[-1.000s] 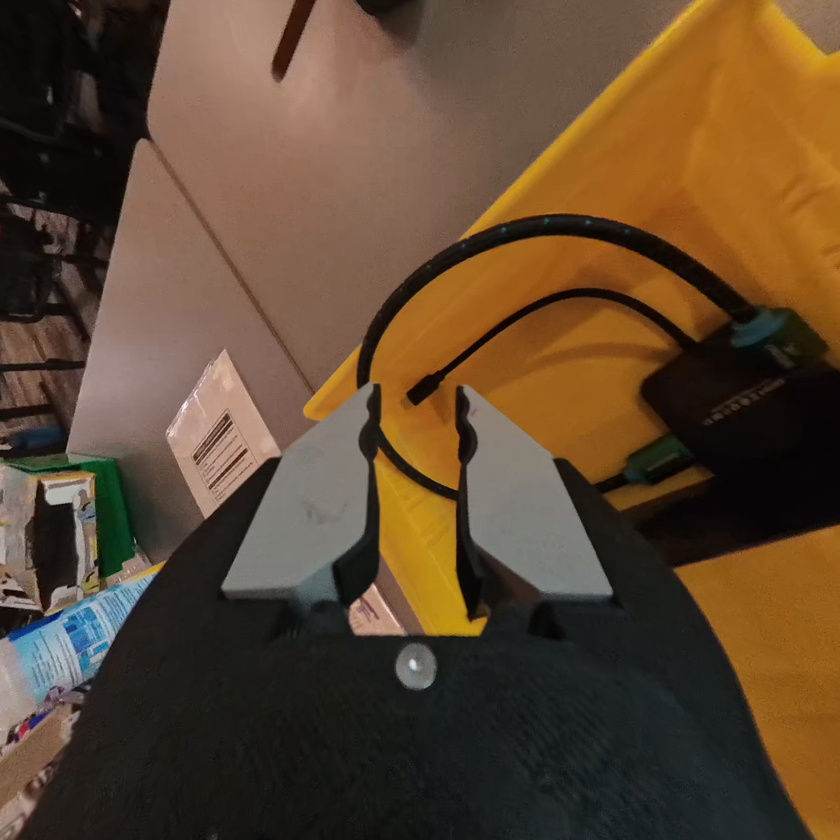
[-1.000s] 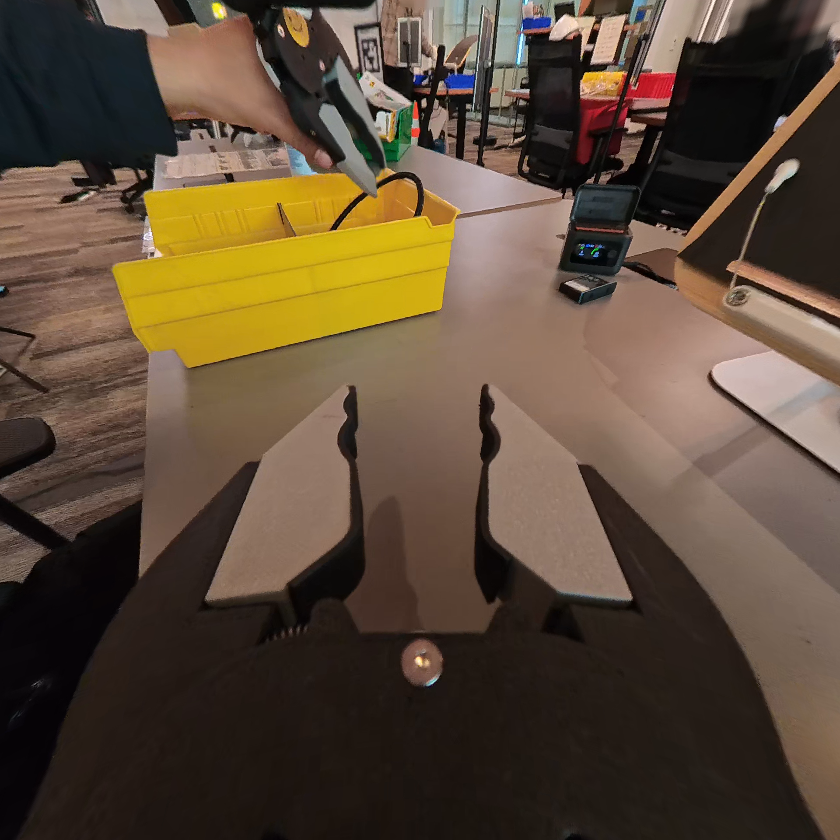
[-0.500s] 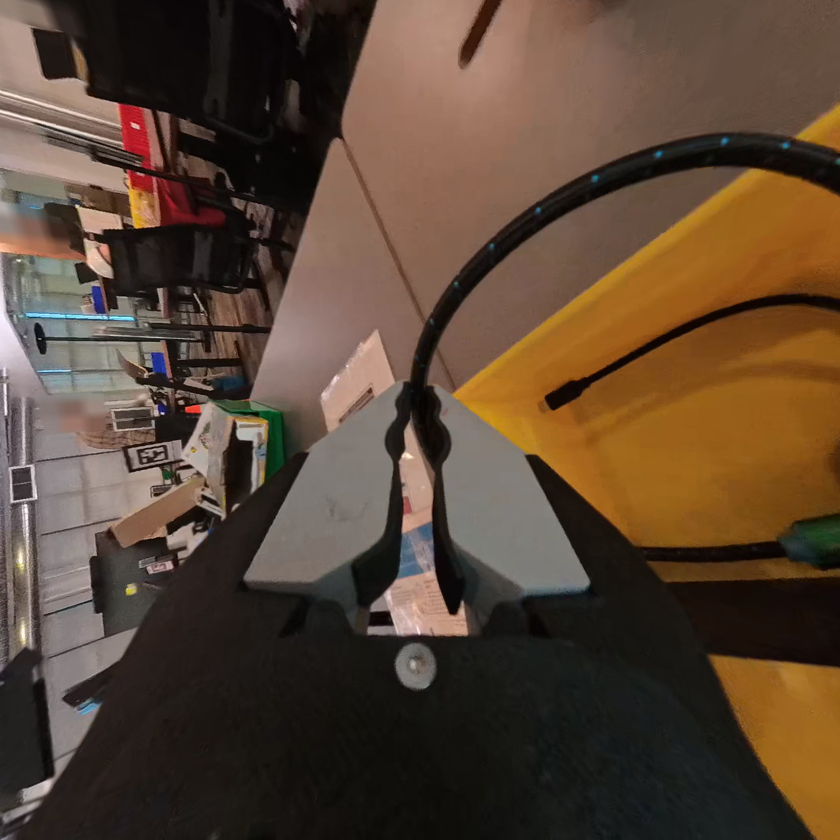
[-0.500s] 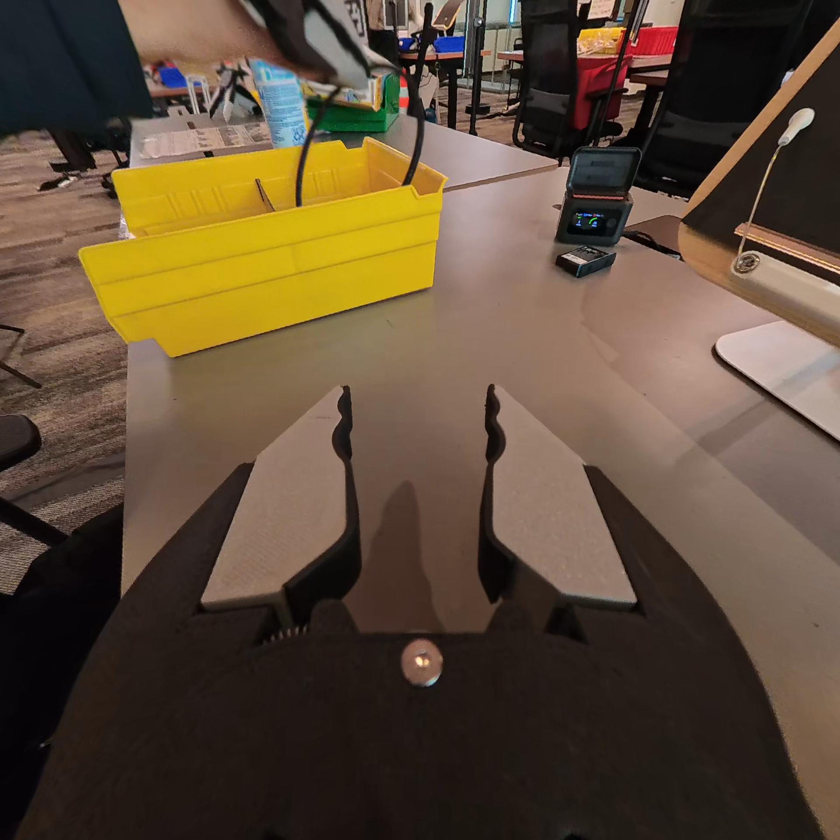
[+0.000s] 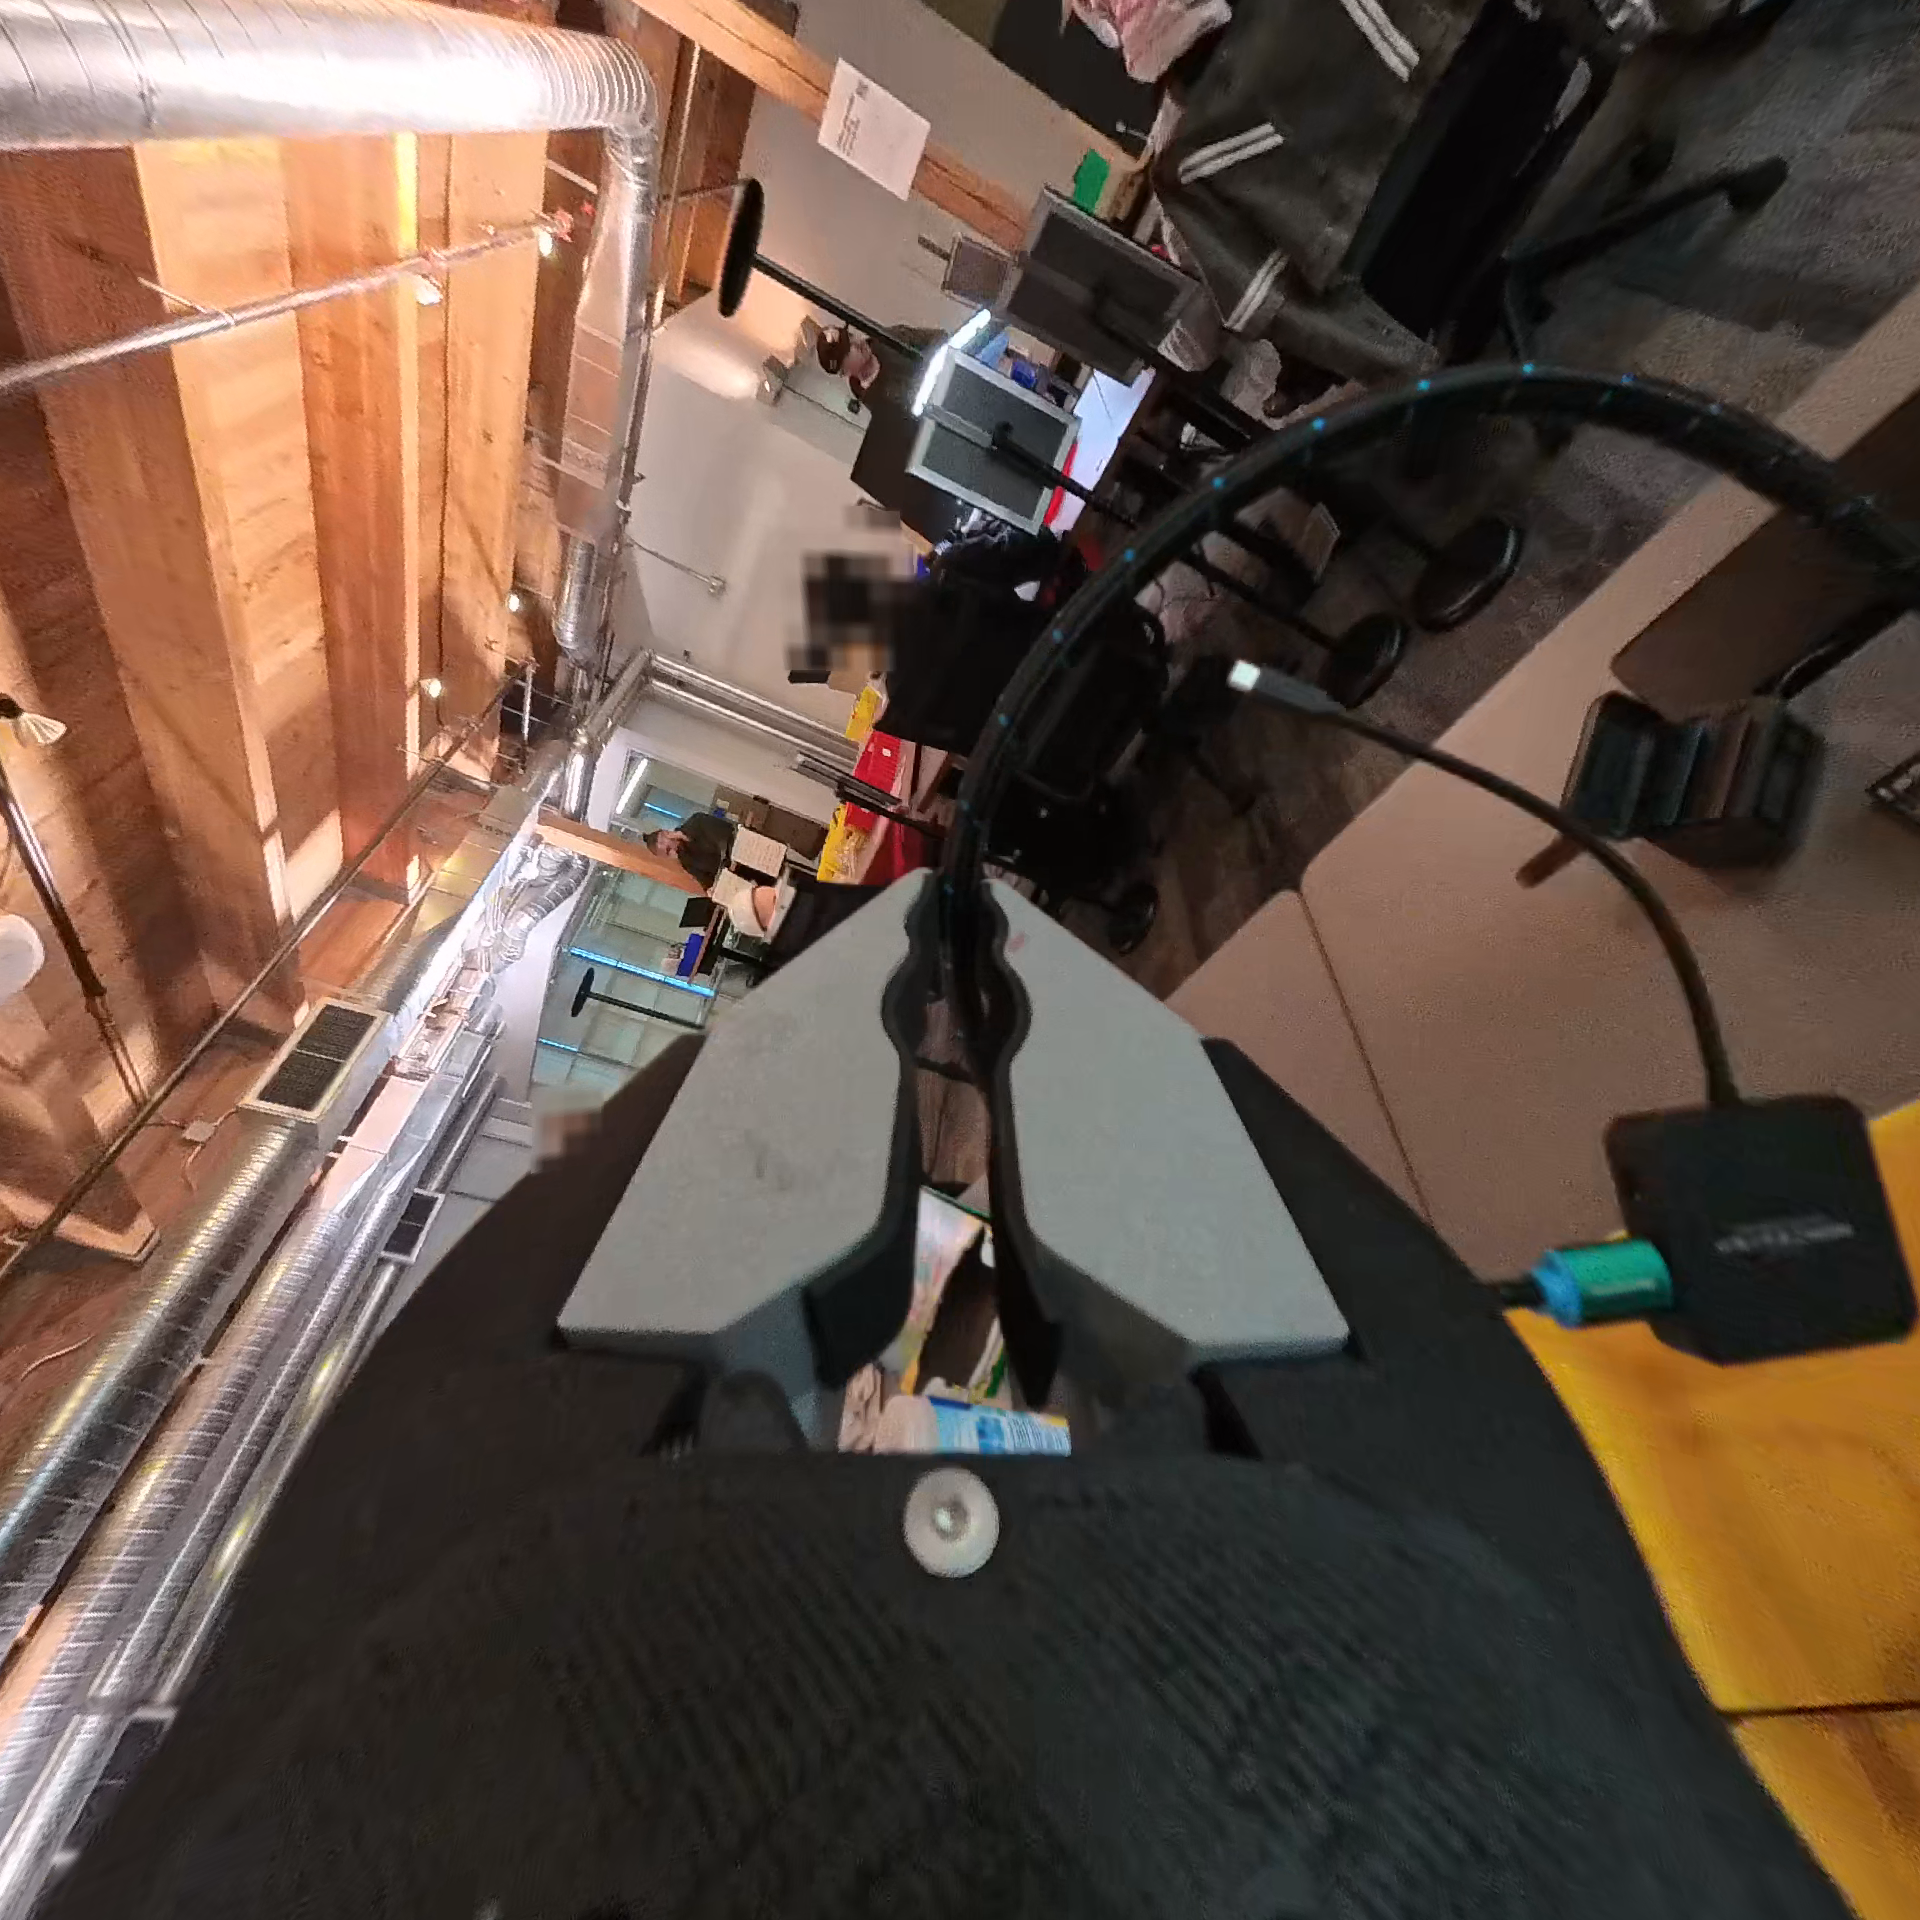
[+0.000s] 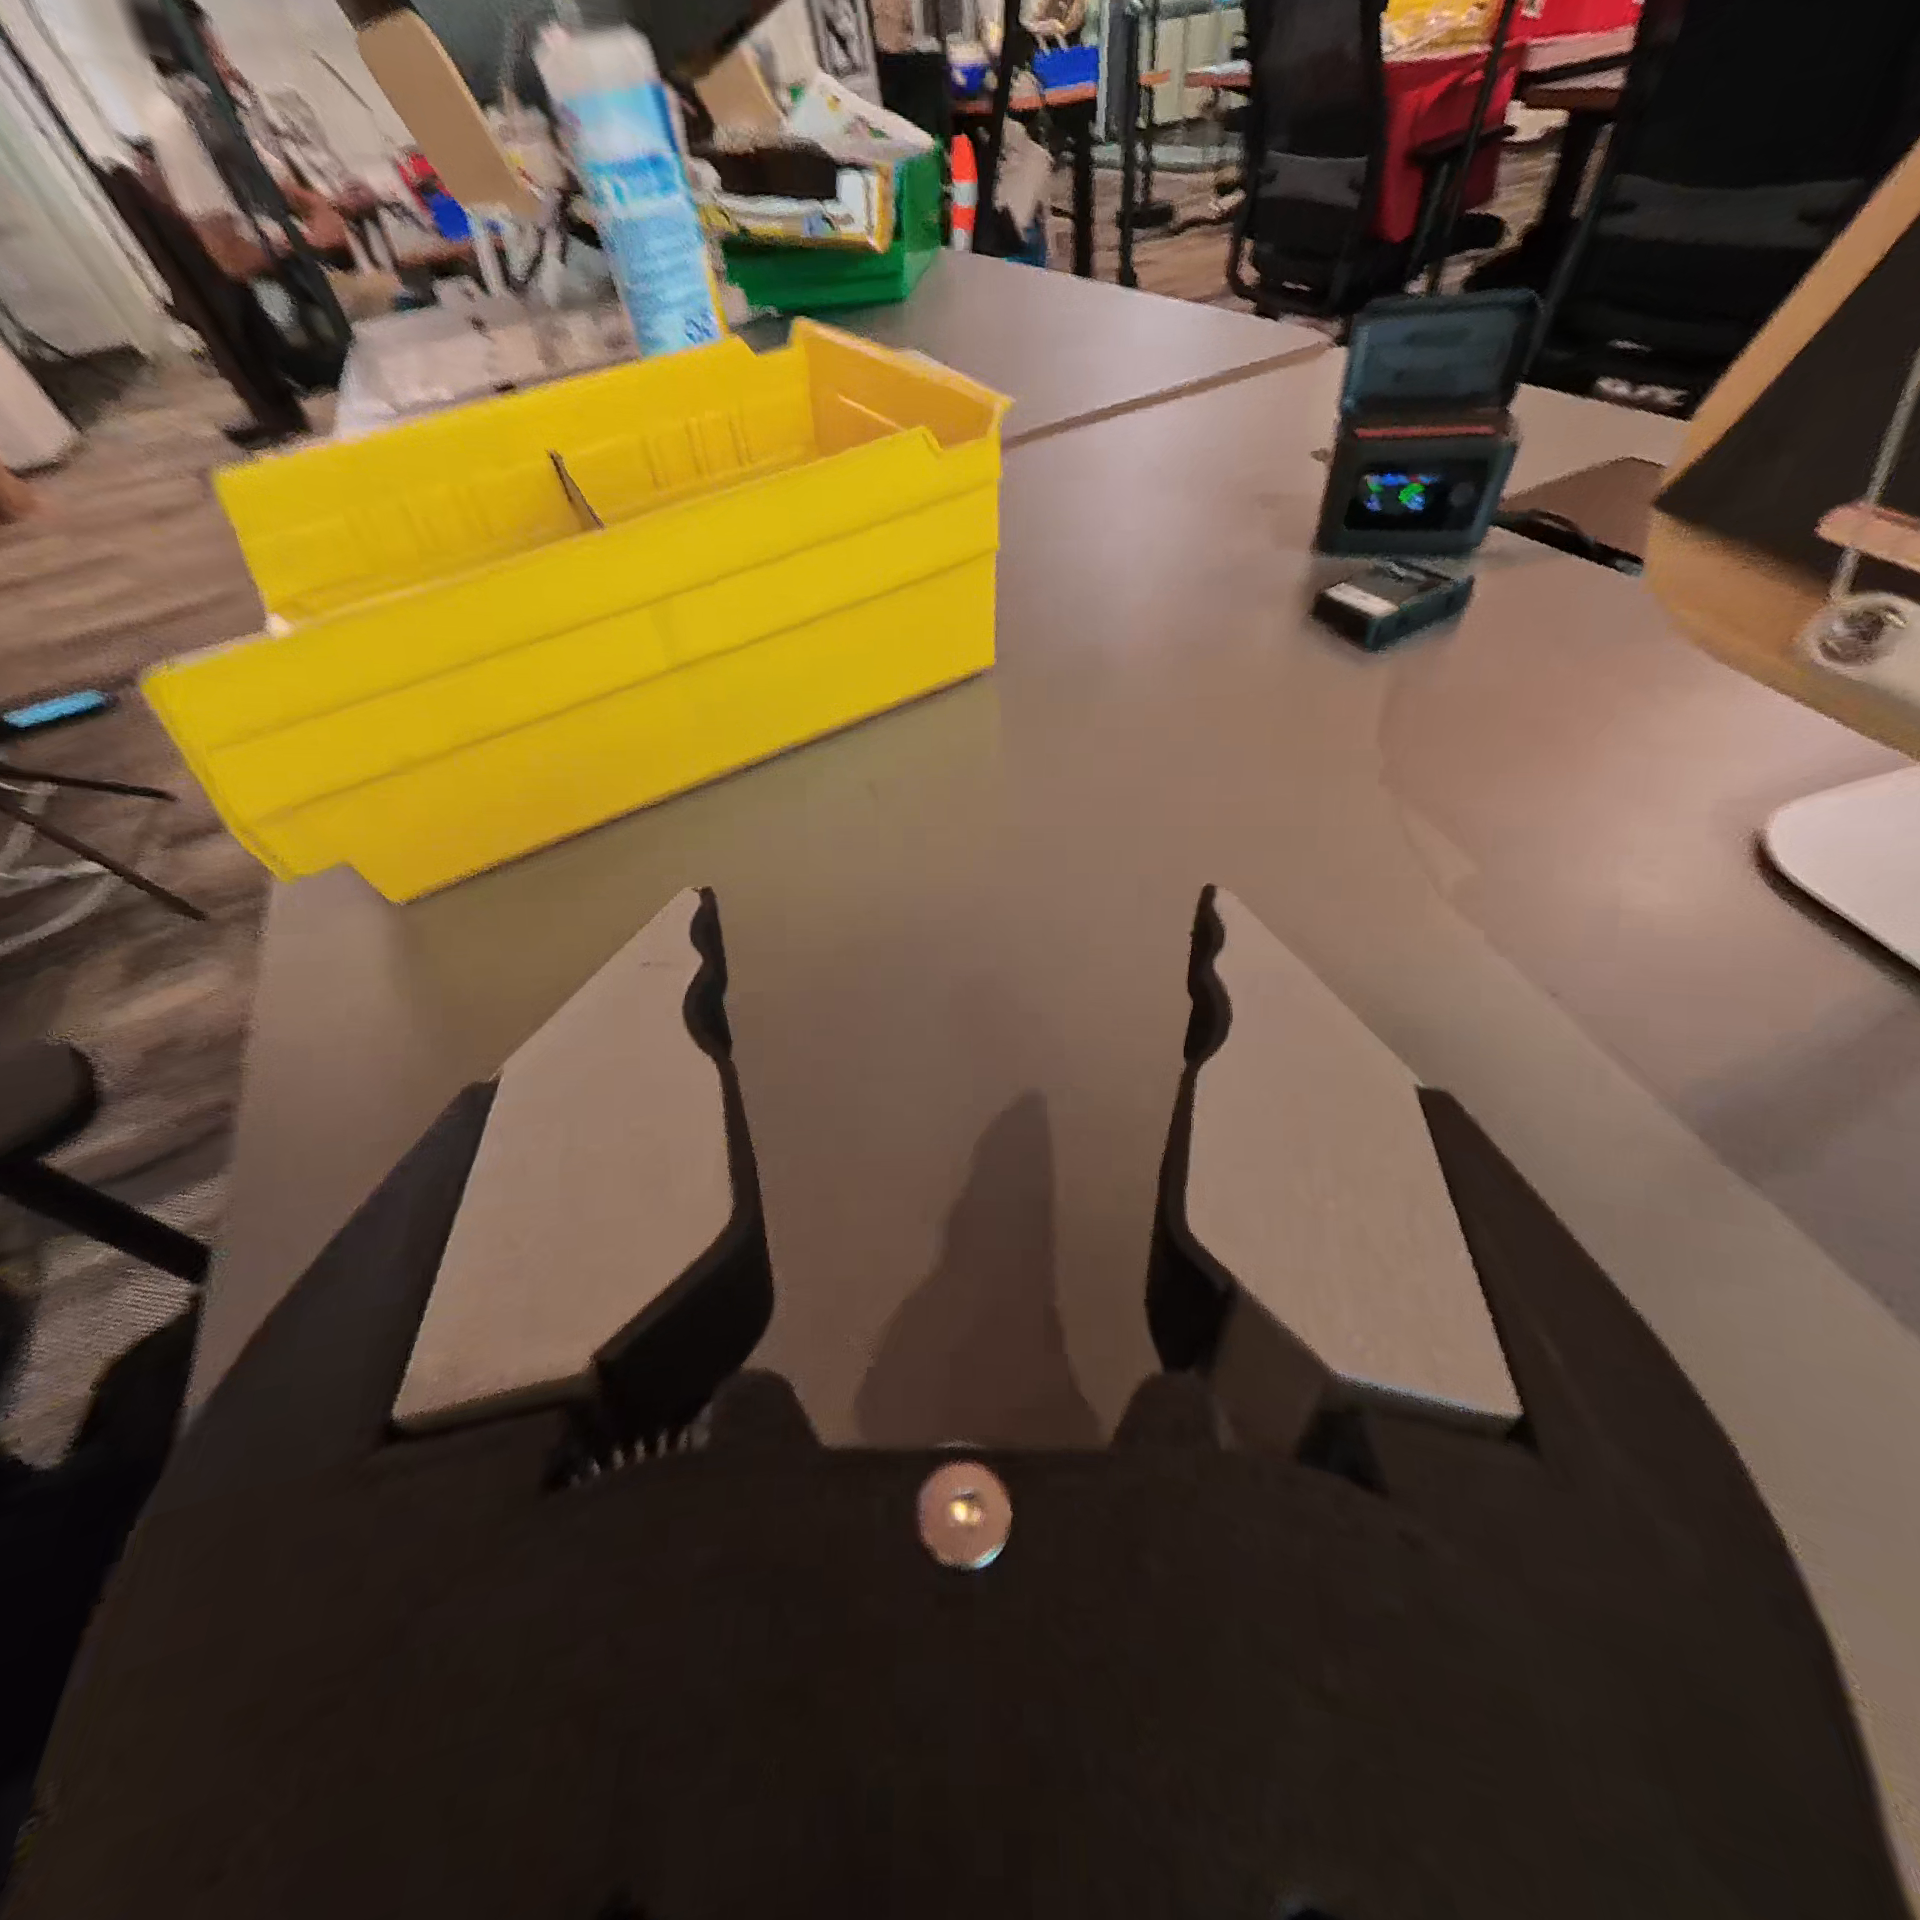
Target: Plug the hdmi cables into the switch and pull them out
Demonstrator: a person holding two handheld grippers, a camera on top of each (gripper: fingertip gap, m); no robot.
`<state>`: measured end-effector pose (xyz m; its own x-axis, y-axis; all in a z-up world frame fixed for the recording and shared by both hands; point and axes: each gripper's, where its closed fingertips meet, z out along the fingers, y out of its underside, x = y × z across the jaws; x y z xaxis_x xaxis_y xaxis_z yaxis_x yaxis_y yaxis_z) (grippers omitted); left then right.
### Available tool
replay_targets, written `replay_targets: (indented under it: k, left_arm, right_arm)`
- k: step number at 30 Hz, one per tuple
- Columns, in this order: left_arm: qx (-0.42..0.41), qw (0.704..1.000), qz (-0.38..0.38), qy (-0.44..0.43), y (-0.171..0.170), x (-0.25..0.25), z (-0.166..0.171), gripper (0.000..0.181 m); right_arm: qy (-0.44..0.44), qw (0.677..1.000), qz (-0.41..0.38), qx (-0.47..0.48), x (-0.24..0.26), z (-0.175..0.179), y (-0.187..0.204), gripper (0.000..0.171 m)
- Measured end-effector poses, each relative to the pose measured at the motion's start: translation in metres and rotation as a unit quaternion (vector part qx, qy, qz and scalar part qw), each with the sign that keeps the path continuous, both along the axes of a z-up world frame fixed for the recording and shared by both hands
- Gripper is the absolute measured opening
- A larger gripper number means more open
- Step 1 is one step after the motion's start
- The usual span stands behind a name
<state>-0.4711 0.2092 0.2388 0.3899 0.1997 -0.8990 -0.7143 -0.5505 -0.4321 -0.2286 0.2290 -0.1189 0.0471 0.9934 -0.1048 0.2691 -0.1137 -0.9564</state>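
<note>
My left gripper [image 5: 961, 914] is shut on a black braided HDMI cable [image 5: 1174, 520] and holds it in the air. The cable arcs up and to the right out of the jaws. The black switch [image 5: 1766, 1221] hangs lifted at the right, above the yellow bin [image 5: 1787, 1538]. A green HDMI plug [image 5: 1605, 1280] sits in the switch's side. A thin black lead with a small plug [image 5: 1283, 691] sticks out from the switch. My right gripper [image 6: 956, 935] is open and empty, low over the grey table [image 6: 1195, 831]. The left gripper is out of the right wrist view.
The yellow bin [image 6: 623, 623] stands on the table ahead and left of my right gripper. A small black device with a lit screen [image 6: 1418, 457] and a flat black box [image 6: 1392, 603] stand at the right. A white monitor base [image 6: 1860, 873] lies at the far right. The gap from one gripper's tips to the other's is roughly 45 cm.
My left gripper shut on the braided cable and lifted it, pulling the switch up out of the bin. My right gripper opened wider and moved slightly.
</note>
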Motion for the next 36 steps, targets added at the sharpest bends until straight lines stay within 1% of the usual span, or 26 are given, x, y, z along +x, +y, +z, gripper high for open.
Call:
replay_targets:
  k: [2, 4, 7, 9, 11, 12, 15, 16, 18, 19, 20, 21, 22, 23, 25, 27, 28, 29, 30, 32, 34, 35, 36]
  left_arm:
    - [0.004, 1.0, -0.014, -0.009, -0.002, 0.018, 0.02, 0.003]
    - [0.004, 0.999, -0.032, -0.013, -0.002, 0.039, 0.027, 0.003]
    - [-0.009, 0.998, -0.065, -0.017, 0.004, 0.077, 0.017, 0.004]
    - [-0.032, 0.995, -0.087, -0.023, 0.012, 0.101, -0.003, 0.003]
    - [-0.056, 0.992, -0.113, -0.026, 0.021, 0.125, -0.024, 0.003]
    - [-0.065, 0.99, -0.124, -0.022, 0.024, 0.137, -0.033, 0.003]
    - [-0.084, 0.983, -0.16, -0.016, 0.033, 0.174, -0.055, 0.003]
    - [-0.088, 0.981, -0.171, -0.016, 0.036, 0.183, -0.061, 0.003]
    - [-0.097, 0.976, -0.193, -0.023, 0.04, 0.2, -0.075, 0.004]
    - [-0.099, 0.975, -0.2, -0.024, 0.043, 0.206, -0.08, 0.004]
    - [-0.095, 0.974, -0.203, -0.019, 0.045, 0.211, -0.083, 0.004]
    - [-0.092, 0.974, -0.207, -0.015, 0.047, 0.214, -0.084, 0.005]
    - [-0.091, 0.973, -0.211, -0.022, 0.049, 0.216, -0.087, 0.004]
    - [-0.092, 0.971, -0.215, -0.039, 0.05, 0.218, -0.089, 0.004]
    - [-0.109, 0.964, -0.224, -0.093, 0.052, 0.221, -0.097, 0.006]
    - [-0.119, 0.951, -0.244, -0.152, 0.05, 0.224, -0.1, 0.009]
    - [-0.117, 0.943, -0.253, -0.182, 0.047, 0.225, -0.099, 0.013]
    - [-0.11, 0.935, -0.257, -0.216, 0.041, 0.222, -0.098, 0.022]
    - [-0.096, 0.924, -0.267, -0.256, 0.031, 0.219, -0.096, 0.027]
    - [-0.053, 0.889, -0.303, -0.341, 0.005, 0.213, -0.098, 0.034]
    - [-0.018, 0.872, -0.291, -0.394, -0.023, 0.192, -0.119, 0.05]
    - [-0.002, 0.867, -0.28, -0.412, -0.037, 0.183, -0.131, 0.048]
    - [0.025, 0.858, -0.282, -0.429, -0.051, 0.178, -0.14, 0.038]
  right_arm:
    - [0.028, 0.999, 0.025, -0.023, -0.009, 0.014, -0.003, 0.089]
    - [0.067, 0.995, 0.052, -0.046, -0.016, 0.035, -0.006, 0.091]
    - [0.142, 0.981, 0.107, -0.08, -0.021, 0.075, -0.019, 0.091]
    - [0.177, 0.972, 0.124, -0.09, -0.022, 0.094, -0.023, 0.094]
    - [0.183, 0.972, 0.115, -0.089, -0.028, 0.098, -0.019, 0.096]
    - [0.179, 0.973, 0.115, -0.093, -0.033, 0.095, -0.019, 0.1]
    - [0.152, 0.971, 0.137, -0.124, -0.044, 0.078, -0.025, 0.102]
    - [0.151, 0.966, 0.154, -0.14, -0.044, 0.075, -0.03, 0.098]
    - [0.178, 0.942, 0.219, -0.181, -0.036, 0.082, -0.046, 0.071]
    - [0.188, 0.931, 0.241, -0.202, -0.033, 0.086, -0.049, 0.07]
    - [0.187, 0.928, 0.243, -0.213, -0.032, 0.085, -0.047, 0.049]
    - [0.178, 0.929, 0.242, -0.214, -0.031, 0.081, -0.045, 0.016]
    - [0.169, 0.929, 0.245, -0.22, -0.03, 0.077, -0.044, 0.014]
    - [0.165, 0.926, 0.252, -0.23, -0.028, 0.076, -0.043, 0.011]
    - [0.167, 0.92, 0.26, -0.239, -0.023, 0.078, -0.041, 0.011]
    - [0.174, 0.917, 0.265, -0.243, -0.02, 0.081, -0.04, 0.011]
    - [0.18, 0.913, 0.27, -0.247, -0.018, 0.084, -0.04, 0.011]
    - [0.183, 0.91, 0.273, -0.251, -0.016, 0.086, -0.04, 0.011]
    - [0.184, 0.908, 0.277, -0.253, -0.014, 0.087, -0.041, 0.011]
    - [0.19, 0.906, 0.282, -0.252, -0.01, 0.089, -0.042, 0.011]
    - [0.201, 0.904, 0.278, -0.254, -0.006, 0.094, -0.04, 0.011]
    - [0.208, 0.902, 0.278, -0.257, -0.004, 0.096, -0.038, 0.011]
    - [0.215, 0.9, 0.278, -0.258, -0.002, 0.099, -0.036, 0.011]
